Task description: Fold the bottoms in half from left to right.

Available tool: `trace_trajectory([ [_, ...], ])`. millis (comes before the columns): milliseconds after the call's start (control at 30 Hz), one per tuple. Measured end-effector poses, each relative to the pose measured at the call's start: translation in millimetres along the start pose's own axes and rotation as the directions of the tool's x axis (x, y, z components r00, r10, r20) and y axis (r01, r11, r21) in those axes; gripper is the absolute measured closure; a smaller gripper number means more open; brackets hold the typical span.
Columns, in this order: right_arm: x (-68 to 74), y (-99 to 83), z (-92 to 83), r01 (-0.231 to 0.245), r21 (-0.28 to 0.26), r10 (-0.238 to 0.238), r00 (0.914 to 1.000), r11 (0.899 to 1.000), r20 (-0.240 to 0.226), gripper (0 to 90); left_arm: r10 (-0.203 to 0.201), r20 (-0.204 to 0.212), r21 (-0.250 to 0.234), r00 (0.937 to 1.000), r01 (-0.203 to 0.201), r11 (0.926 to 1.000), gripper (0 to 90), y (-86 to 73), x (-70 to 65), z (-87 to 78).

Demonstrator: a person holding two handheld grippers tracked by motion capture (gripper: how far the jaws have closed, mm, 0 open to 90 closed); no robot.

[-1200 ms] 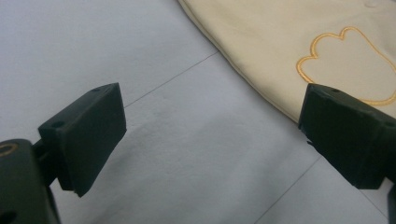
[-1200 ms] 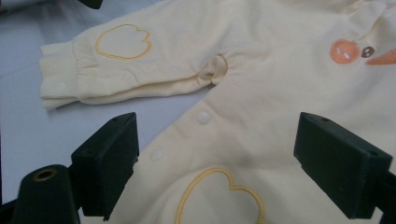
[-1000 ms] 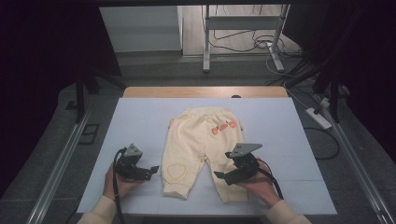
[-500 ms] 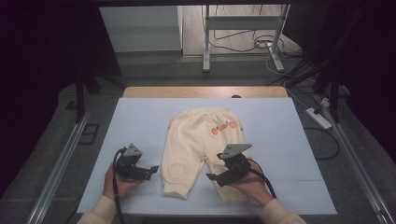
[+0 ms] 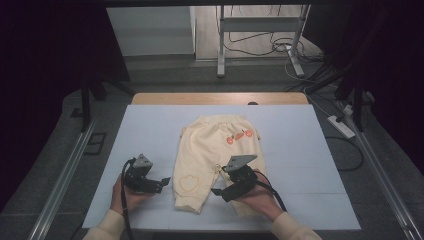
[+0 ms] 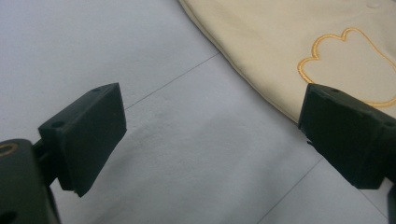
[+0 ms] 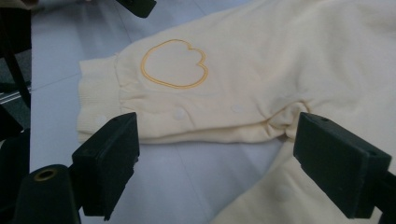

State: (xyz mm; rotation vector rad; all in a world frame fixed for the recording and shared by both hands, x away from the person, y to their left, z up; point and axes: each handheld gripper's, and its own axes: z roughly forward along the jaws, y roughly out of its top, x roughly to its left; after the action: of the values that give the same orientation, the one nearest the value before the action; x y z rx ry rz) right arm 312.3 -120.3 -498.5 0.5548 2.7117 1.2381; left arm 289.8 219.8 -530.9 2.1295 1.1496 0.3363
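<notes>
A pair of pale yellow baby trousers (image 5: 210, 150) lies flat on the white table (image 5: 150, 130), waistband far, legs toward me. A stitched heart outline (image 5: 188, 183) marks the left leg (image 7: 173, 63), and orange motifs (image 5: 239, 136) sit near the waist. My left gripper (image 5: 165, 181) rests open just left of that leg, its far jaw at the fabric's edge (image 6: 261, 70). Over the right leg, my right gripper (image 5: 216, 191) is open, pointing at the gap between the legs (image 7: 205, 154); nothing is held.
The table's wooden far edge (image 5: 220, 98) borders a dark floor with cables and a metal stand (image 5: 260, 40). A power strip (image 5: 341, 126) lies on the floor at the right. Rails (image 5: 60, 175) run along both sides of the table.
My right gripper has shifted left and slightly toward me, onto the right trouser leg. The left gripper has barely moved.
</notes>
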Motion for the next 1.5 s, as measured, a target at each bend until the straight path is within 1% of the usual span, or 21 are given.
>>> trace_trajectory([
  [167, 3.4, 3.9, 5.4, 0.005, 0.003, -0.005, 0.9999, 1.0, -0.013, 14.5, -0.002, 0.001, -0.001, 1.0, 0.002, 1.0, 7.4, -0.1, 0.3, -0.2],
  [300, 8.7, 8.6, 12.5, 0.02, 0.009, -0.02, 0.9994, 1.0, -0.03, 14.5, -0.003, 0.0, -0.003, 1.0, 0.003, 1.0, 7.4, -0.1, 0.1, -0.6],
  [600, 16.4, 14.7, 22.3, 0.034, 0.012, -0.033, 0.9979, 0.999, -0.055, 14.5, -0.004, -0.001, -0.003, 1.0, 0.004, 1.0, 7.4, -0.1, 0.3, -0.6],
  [633, 17.7, 15.9, 24.6, 0.04, 0.015, -0.039, 0.9973, 0.999, -0.061, 14.5, -0.003, -0.002, -0.003, 1.0, 0.003, 1.0, 7.4, -0.1, 0.4, -0.7],
  [1000, 25.8, 21.8, 35.0, 0.056, 0.027, -0.054, 0.995, 0.998, -0.084, 14.5, -0.002, -0.002, 0.0, 1.0, 0.002, 1.0, 7.4, -0.2, 0.1, -0.6],
  [1267, 35.4, 26.4, 46.8, 0.084, 0.044, -0.078, 0.9903, 0.996, -0.115, 14.5, -0.004, -0.003, 0.0, 1.0, 0.004, 1.0, 7.4, -0.3, 0.6, -0.4],
  [1433, 43.1, 30.4, 53.5, 0.104, 0.05, -0.096, 0.986, 0.993, -0.136, 14.9, -0.004, -0.004, 0.002, 1.0, 0.004, 1.0, 7.4, -0.4, 0.5, 0.1],
  [1467, 46.7, 32.0, 56.8, 0.113, 0.051, -0.105, 0.984, 0.992, -0.144, 15.0, -0.005, -0.004, 0.001, 1.0, 0.005, 1.0, 7.4, -0.5, 0.6, -0.2],
  [1500, 46.7, 32.0, 56.8, 0.113, 0.051, -0.105, 0.984, 0.992, -0.144, 15.0, -0.005, -0.004, 0.001, 1.0, 0.005, 1.0, 7.4, -0.5, 0.6, -0.2],
])
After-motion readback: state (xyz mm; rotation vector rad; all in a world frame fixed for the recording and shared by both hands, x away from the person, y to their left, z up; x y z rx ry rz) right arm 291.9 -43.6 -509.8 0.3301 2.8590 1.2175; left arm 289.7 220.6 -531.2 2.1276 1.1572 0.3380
